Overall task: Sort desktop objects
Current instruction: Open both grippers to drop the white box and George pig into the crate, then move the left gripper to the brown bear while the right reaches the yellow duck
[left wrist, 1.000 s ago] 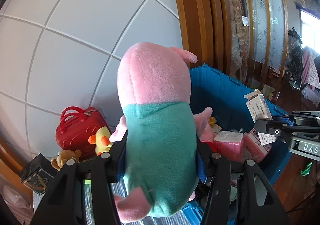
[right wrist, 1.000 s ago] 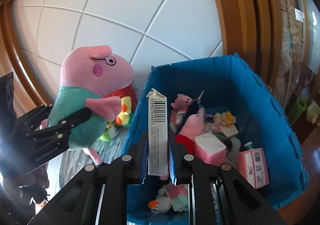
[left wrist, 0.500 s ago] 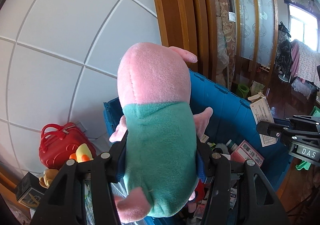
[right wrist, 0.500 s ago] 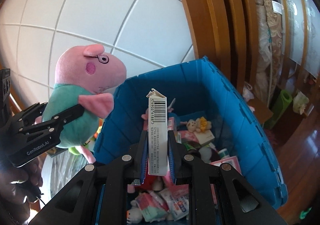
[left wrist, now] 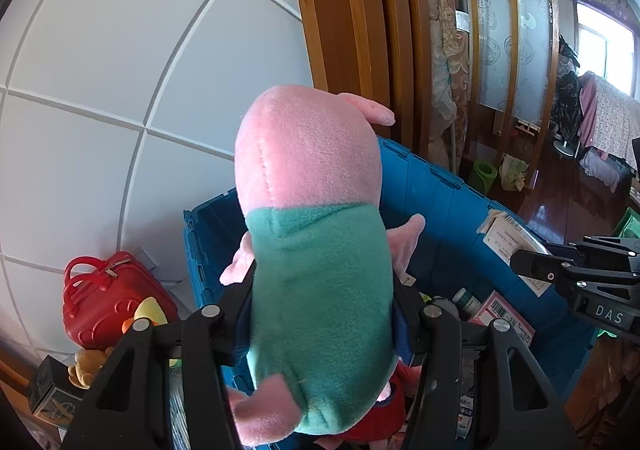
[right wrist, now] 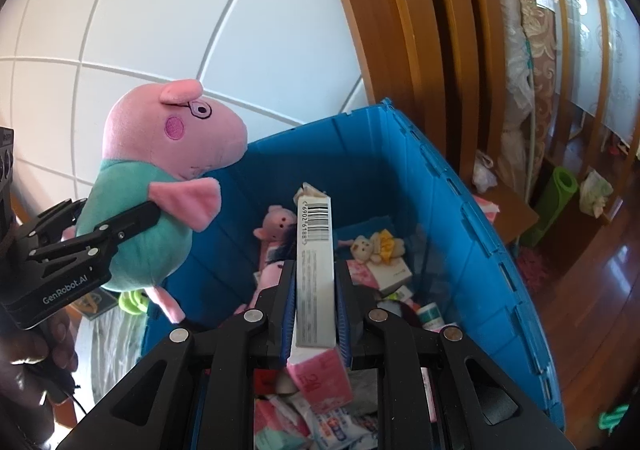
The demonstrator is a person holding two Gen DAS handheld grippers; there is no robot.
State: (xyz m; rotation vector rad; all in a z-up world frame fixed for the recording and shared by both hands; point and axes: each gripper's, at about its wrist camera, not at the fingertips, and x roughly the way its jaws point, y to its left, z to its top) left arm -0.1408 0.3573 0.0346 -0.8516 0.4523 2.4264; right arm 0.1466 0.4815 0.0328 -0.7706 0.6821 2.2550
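My left gripper [left wrist: 320, 282] is shut on a pink pig plush in a green shirt [left wrist: 316, 250], gripped upright round its belly; the right wrist view shows the same plush [right wrist: 160, 186] over the left rim of the blue bin [right wrist: 440, 186]. My right gripper [right wrist: 316, 270] is shut on a tall narrow white carton with a barcode [right wrist: 314, 250], held upright above the bin's inside. The left wrist view shows that carton [left wrist: 508, 242] and the right gripper [left wrist: 520, 270] at the right, over the bin [left wrist: 440, 210].
The bin holds several small plush toys [right wrist: 276, 222], pink packets [right wrist: 320, 370] and boxes. Left of it stand a red toy suitcase [left wrist: 108, 298], a yellow duck toy [left wrist: 150, 312] and a dark box [left wrist: 52, 390]. White tiled wall and wooden frame rise behind.
Both grippers have moved rightward with their loads and now hang over the bin. The suitcase and toys have slid toward the left edge of the left wrist view.
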